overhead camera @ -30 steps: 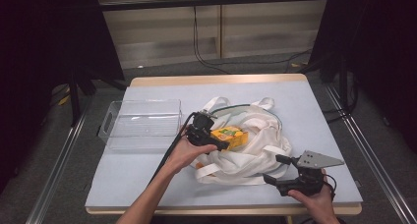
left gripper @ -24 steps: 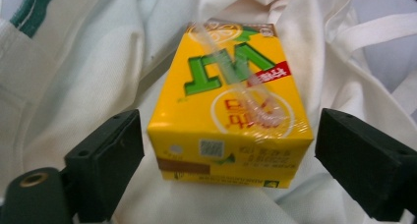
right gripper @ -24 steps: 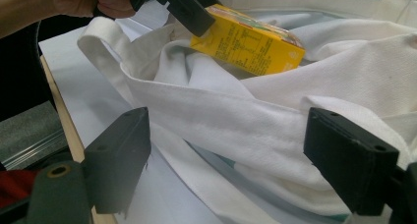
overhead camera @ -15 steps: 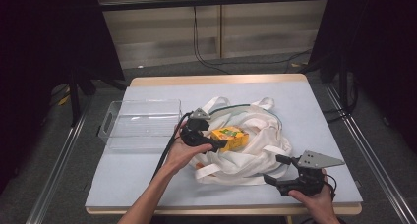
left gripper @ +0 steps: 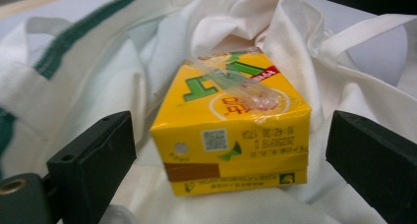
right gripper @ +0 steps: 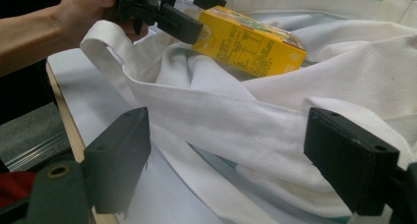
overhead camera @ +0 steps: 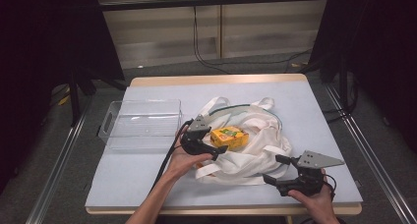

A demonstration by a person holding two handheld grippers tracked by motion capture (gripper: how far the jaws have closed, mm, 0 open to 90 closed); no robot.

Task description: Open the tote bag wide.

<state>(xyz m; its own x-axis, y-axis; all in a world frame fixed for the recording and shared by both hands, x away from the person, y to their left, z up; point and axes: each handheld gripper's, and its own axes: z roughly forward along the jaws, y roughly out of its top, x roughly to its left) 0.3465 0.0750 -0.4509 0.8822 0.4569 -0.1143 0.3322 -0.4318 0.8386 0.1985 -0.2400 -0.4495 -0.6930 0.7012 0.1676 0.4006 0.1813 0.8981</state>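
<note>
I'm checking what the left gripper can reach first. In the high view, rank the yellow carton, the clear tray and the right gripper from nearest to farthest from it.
1. Yellow carton: lying on the white bag, right at the left gripper.
2. Clear tray: on the table to its left.
3. Right gripper: at the table's near right edge, beyond the bag.

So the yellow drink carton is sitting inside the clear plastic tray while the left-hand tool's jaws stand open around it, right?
Not quite. The yellow drink carton lies on the white cloth bag, not in the clear plastic tray, as the high view shows. The left gripper does stand open around it.
</note>
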